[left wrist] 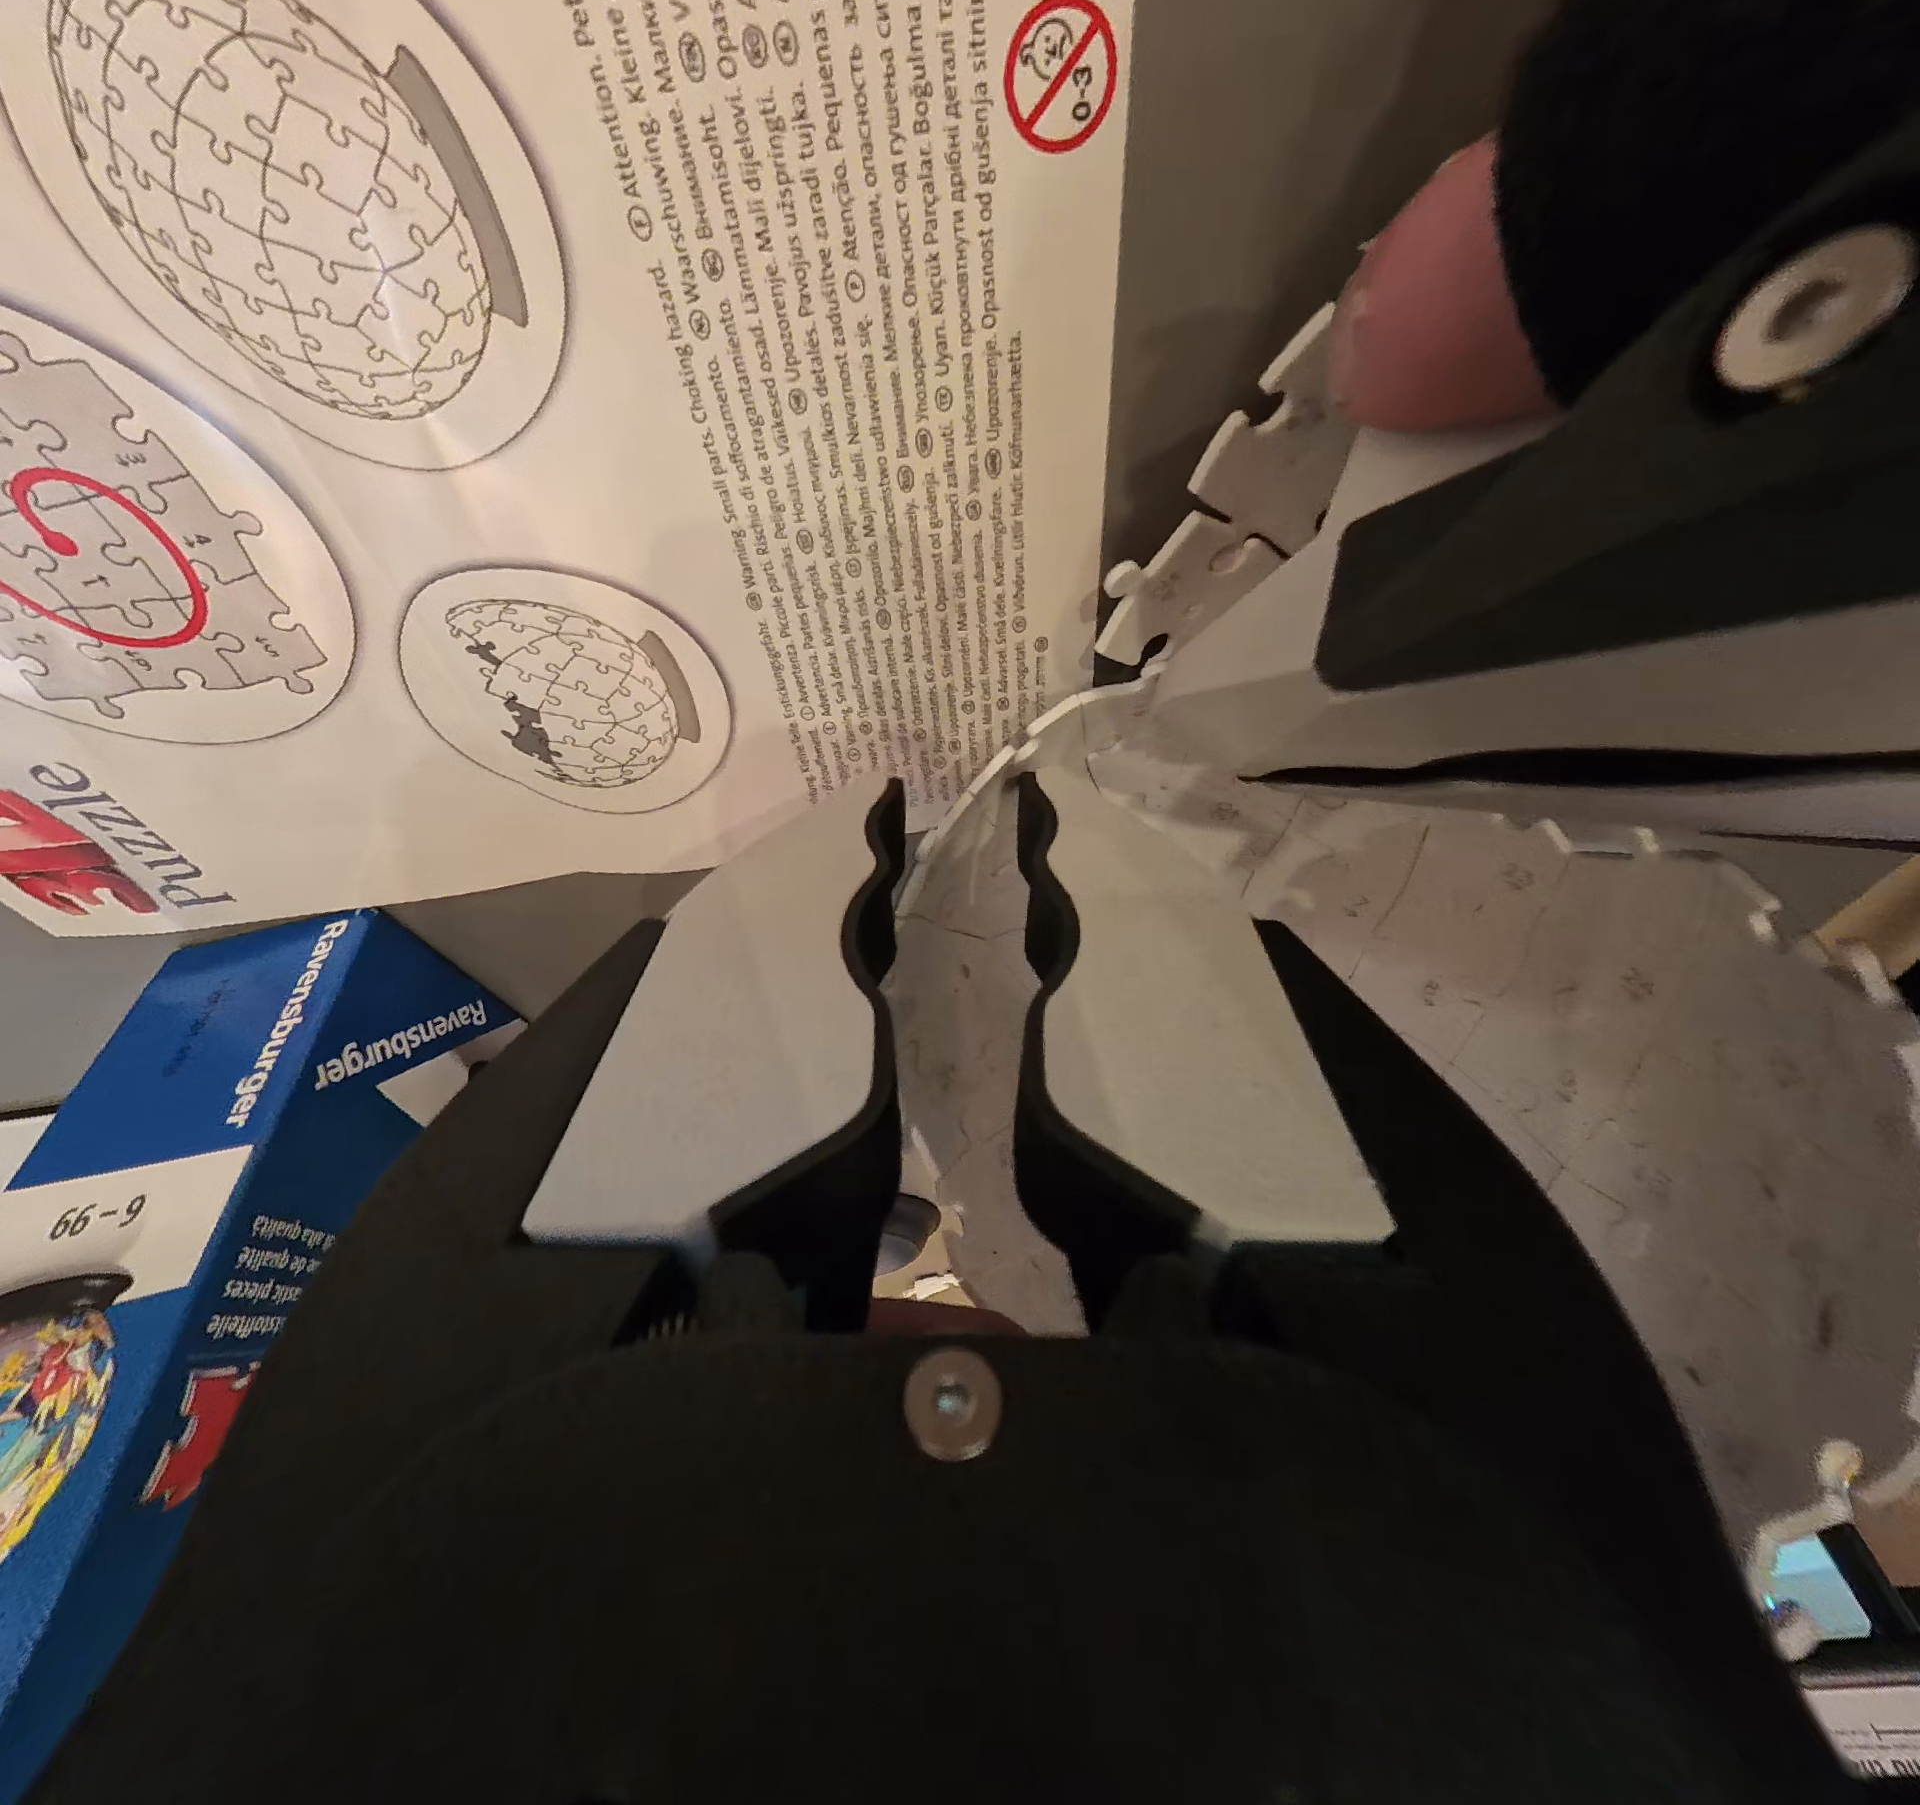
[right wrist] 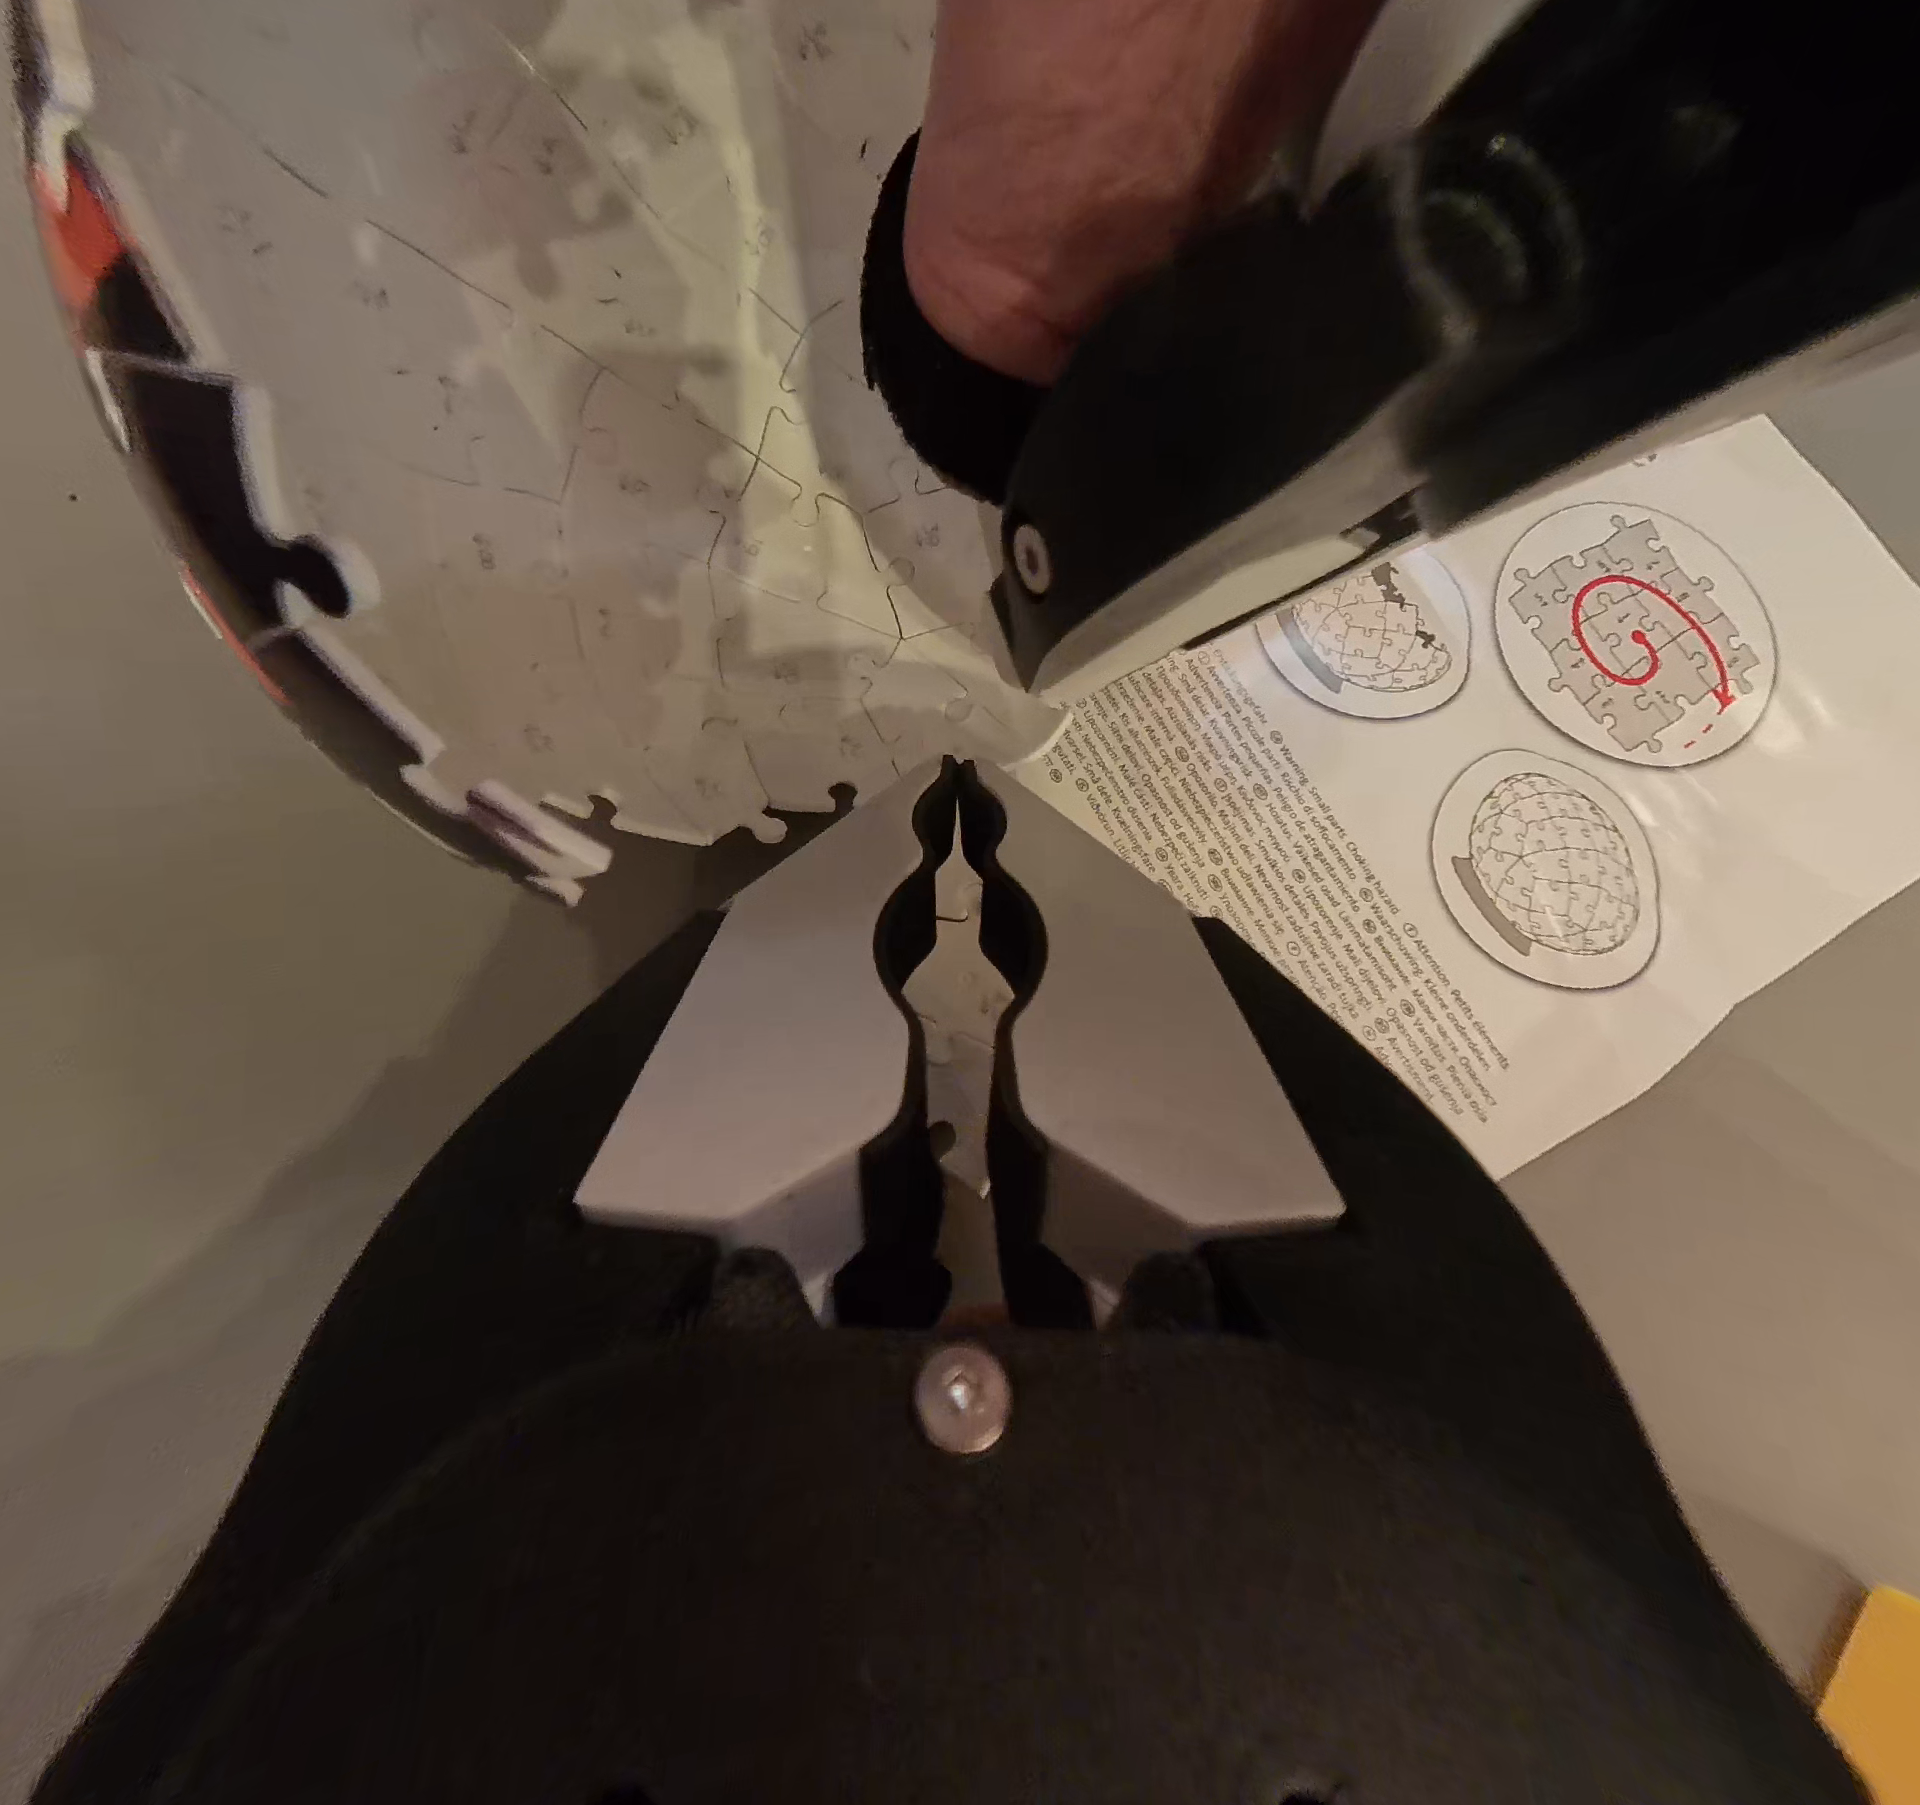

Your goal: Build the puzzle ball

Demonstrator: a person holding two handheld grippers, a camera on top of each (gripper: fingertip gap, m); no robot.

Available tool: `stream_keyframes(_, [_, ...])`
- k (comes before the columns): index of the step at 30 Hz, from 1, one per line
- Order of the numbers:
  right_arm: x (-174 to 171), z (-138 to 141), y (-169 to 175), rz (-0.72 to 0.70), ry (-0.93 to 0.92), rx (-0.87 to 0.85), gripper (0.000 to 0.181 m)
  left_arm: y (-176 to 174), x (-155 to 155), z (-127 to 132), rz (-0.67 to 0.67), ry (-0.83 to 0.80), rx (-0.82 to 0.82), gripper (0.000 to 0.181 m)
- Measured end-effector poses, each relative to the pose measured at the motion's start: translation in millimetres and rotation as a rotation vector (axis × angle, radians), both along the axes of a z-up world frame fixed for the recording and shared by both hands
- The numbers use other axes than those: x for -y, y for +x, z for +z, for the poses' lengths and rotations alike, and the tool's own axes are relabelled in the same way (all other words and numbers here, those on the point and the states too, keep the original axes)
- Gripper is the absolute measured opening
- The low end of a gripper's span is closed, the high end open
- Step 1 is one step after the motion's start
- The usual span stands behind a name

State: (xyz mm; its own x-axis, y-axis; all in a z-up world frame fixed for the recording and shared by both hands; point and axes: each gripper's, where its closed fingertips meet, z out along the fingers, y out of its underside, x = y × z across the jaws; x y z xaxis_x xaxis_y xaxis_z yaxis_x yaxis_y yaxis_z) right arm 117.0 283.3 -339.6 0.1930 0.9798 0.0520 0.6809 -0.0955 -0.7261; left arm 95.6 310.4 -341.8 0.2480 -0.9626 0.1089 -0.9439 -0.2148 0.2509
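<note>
The partly built puzzle ball (right wrist: pixel 499 425) is an open shell, white and numbered inside, with a black, red and white outer face along its left rim. In the left wrist view (left wrist: pixel 1558 1049) it curves off to the right. My left gripper (left wrist: pixel 961 805) is shut on the shell's rim, which passes between its fingers. My right gripper (right wrist: pixel 956 779) is shut on the rim right beside it, with white pieces showing between its fingers. Each gripper shows in the other's view, the right one (left wrist: pixel 1122 706) and the left one (right wrist: pixel 1039 680), tips nearly touching.
A white instruction sheet (left wrist: pixel 623 405) with ball diagrams lies on the grey table (right wrist: pixel 208 1028), just behind the grippers; it also shows in the right wrist view (right wrist: pixel 1507 820). A blue puzzle box (left wrist: pixel 208 1184) lies at the left. A yellow object (right wrist: pixel 1870 1693) sits at the lower right. Only a small space, under 4 cm, lies between the two pairs of fingers.
</note>
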Motion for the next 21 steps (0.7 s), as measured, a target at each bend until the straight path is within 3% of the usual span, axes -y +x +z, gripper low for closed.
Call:
stream_keyframes(15, [1, -4, -1, -0.014, -0.036, -0.018, 0.0, 17, -29, 13, 0.105, 0.118, 0.074, 0.029])
stream_keyframes(21, [0, -4, -1, -0.021, -0.063, -0.036, 0.0, 29, -55, 48, 0.176, 0.255, 0.192, 0.04])
